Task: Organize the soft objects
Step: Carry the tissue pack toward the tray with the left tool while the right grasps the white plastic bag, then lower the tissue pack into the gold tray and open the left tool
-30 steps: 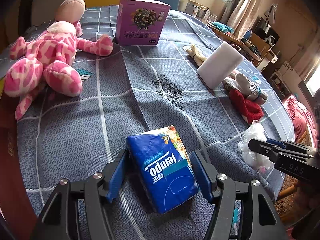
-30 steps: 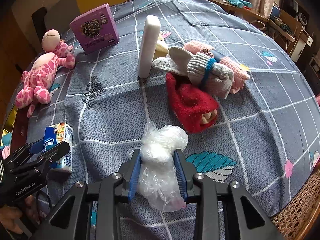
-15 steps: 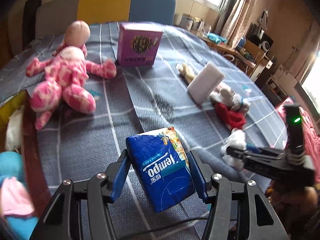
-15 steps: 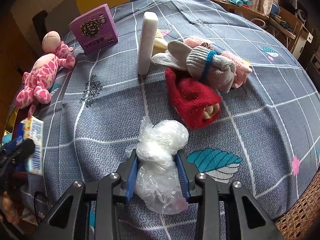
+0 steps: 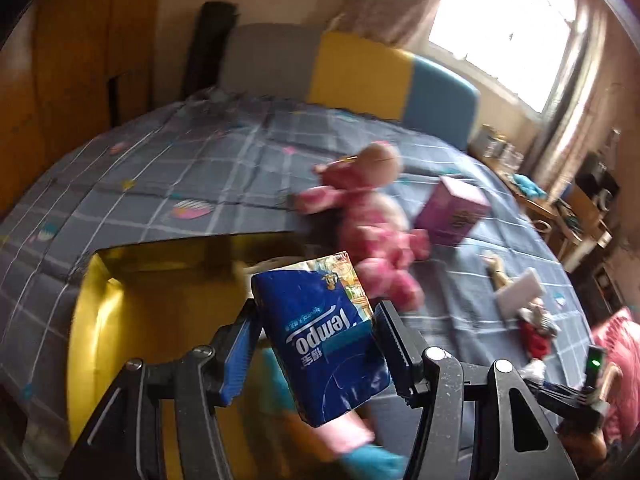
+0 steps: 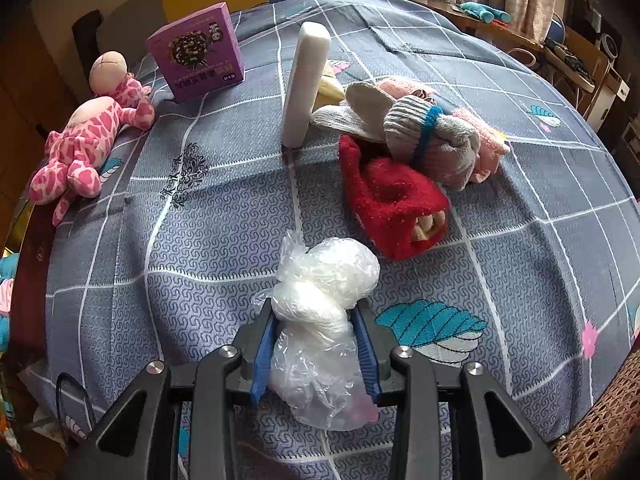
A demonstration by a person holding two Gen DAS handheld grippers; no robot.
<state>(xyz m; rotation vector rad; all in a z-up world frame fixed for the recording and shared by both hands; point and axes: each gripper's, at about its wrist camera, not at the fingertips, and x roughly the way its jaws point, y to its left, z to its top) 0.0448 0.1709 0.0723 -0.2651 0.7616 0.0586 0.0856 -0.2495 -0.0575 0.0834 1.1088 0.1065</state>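
My left gripper (image 5: 318, 320) is shut on a blue Tempo tissue pack (image 5: 320, 340) and holds it in the air over a yellow box (image 5: 92, 312) beside the table; teal and pink soft things (image 5: 352, 440) lie blurred below it. My right gripper (image 6: 316, 332) is shut on a crumpled clear plastic bag (image 6: 324, 312) just above the table's near edge. A pink spotted plush toy (image 6: 84, 144) lies at the table's left, also in the left wrist view (image 5: 368, 216). A pile of knitted gloves and socks (image 6: 420, 148) with a red glove (image 6: 388, 200) lies behind the bag.
A purple carton (image 6: 196, 52) stands at the back left, also in the left wrist view (image 5: 452, 212). A white foam block (image 6: 304, 80) stands upright mid-table. The grey patterned tablecloth (image 6: 220, 220) covers the round table. A wicker seat (image 6: 600, 420) is at lower right.
My left gripper has swung left and up with the tissue pack, from over the table to over the yellow box. My right gripper with the plastic bag has barely moved.
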